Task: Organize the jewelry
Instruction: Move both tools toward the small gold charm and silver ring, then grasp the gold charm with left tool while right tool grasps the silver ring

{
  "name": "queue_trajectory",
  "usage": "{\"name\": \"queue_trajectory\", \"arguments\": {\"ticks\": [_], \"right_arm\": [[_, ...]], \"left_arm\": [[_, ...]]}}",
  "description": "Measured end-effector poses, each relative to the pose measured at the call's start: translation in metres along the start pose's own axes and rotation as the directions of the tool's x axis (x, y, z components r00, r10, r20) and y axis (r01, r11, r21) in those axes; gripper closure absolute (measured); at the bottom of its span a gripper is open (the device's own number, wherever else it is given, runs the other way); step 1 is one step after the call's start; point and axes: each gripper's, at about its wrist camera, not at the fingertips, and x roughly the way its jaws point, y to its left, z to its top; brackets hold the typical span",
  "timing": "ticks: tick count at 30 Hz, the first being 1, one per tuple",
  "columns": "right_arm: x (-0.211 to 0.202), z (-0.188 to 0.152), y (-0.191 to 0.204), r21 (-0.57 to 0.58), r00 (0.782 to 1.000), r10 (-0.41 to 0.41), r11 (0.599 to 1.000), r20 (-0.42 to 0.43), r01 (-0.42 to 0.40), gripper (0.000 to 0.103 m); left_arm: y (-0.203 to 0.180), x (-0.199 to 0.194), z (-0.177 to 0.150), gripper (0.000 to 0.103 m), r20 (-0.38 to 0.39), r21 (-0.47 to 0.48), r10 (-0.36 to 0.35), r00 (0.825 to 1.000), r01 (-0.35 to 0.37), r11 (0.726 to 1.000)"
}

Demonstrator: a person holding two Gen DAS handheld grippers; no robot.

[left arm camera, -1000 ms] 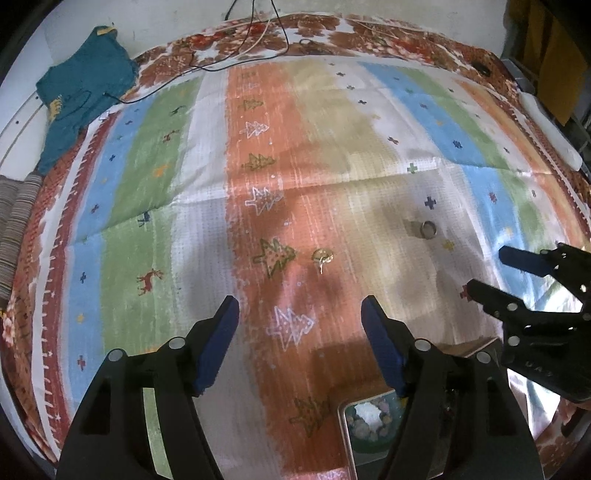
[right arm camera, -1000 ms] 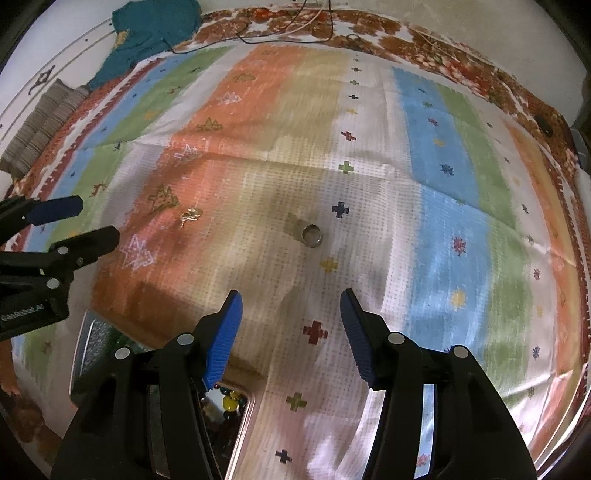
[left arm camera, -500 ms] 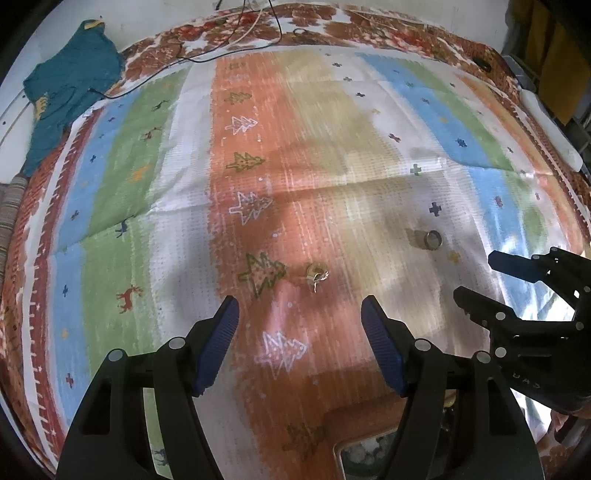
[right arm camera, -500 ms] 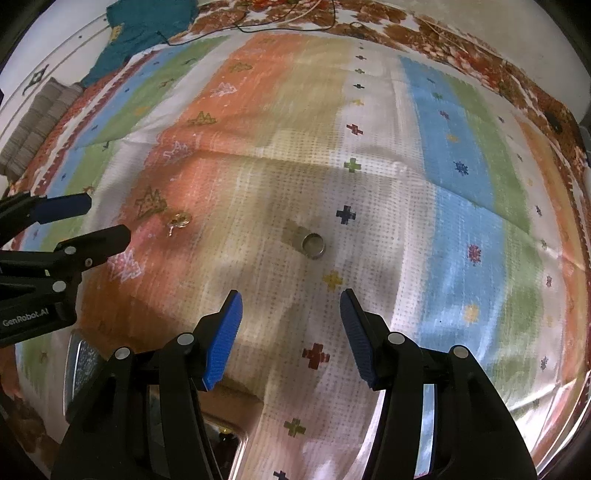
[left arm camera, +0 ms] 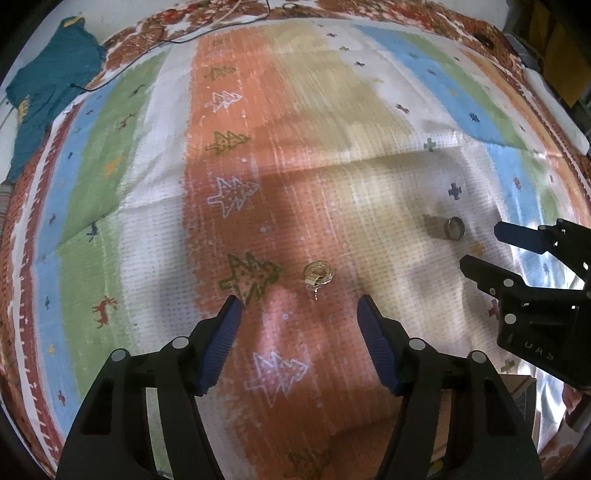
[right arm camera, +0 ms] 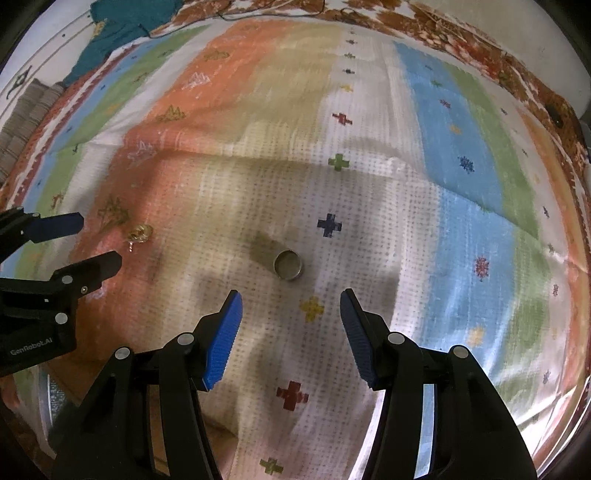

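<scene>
A small gold earring point(left arm camera: 317, 277) lies on the orange stripe of the striped cloth point(left arm camera: 332, 147), just beyond my left gripper point(left arm camera: 299, 306). That gripper's jaws are closing with nothing between them. A silver ring point(right arm camera: 288, 264) rests on the pale stripe ahead of my right gripper point(right arm camera: 291, 301), which stands open and empty. In the left wrist view the ring point(left arm camera: 455, 228) sits to the right, close to the right gripper point(left arm camera: 480, 247). The earring point(right arm camera: 139, 233) shows at the left of the right wrist view, near the left gripper point(right arm camera: 98, 242).
A teal garment point(left arm camera: 48, 88) lies at the far left off the cloth, with thin cables point(left arm camera: 207, 33) along the far edge. A box corner point(left arm camera: 517, 391) shows at the lower right in the left wrist view, and a tray edge point(right arm camera: 51, 398) at the lower left in the right wrist view.
Both grippers have come lower and forward, so the earring and the ring look larger and nearer the fingertips. The jewelry box has slid almost out of view. The left jaws have narrowed slightly.
</scene>
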Motion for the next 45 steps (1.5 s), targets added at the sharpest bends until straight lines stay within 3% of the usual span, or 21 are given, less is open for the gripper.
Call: {"name": "queue_trajectory", "arguments": {"ticks": [9,19,29,32,34,45], "right_arm": [[0.017,0.007,-0.001,-0.023,0.999,-0.025,0.999,-0.042,0.024,0.053],[0.028,0.02,0.002,-0.025,0.998,-0.031,0.999,-0.047,0.03,0.055],[0.03,0.027,0.0,-0.045,0.999,-0.036,0.998,-0.038,0.034,0.069],[0.032,0.029,0.002,-0.06,0.999,-0.035,0.998,-0.032,0.033,0.077],[0.032,0.031,0.005,-0.073,0.999,-0.034,0.997,-0.028,0.032,0.084],[0.017,0.015,0.006,-0.055,1.0,-0.03,0.998,0.008,0.03,0.084]], "left_arm": [[-0.008,0.013,0.006,0.043,-0.015,0.038,-0.016,1.0,0.016,0.999],[-0.008,0.031,0.013,0.06,-0.033,0.06,-0.003,0.999,0.005,0.998],[-0.015,0.038,0.022,0.083,-0.026,0.087,-0.001,1.0,0.004,0.996],[-0.017,0.039,0.023,0.087,-0.023,0.089,0.0,1.0,0.002,0.996],[-0.019,0.038,0.021,0.087,-0.02,0.085,-0.002,1.0,0.004,0.996],[-0.009,0.018,0.009,0.088,-0.001,0.027,0.021,1.0,-0.021,0.999]]}}
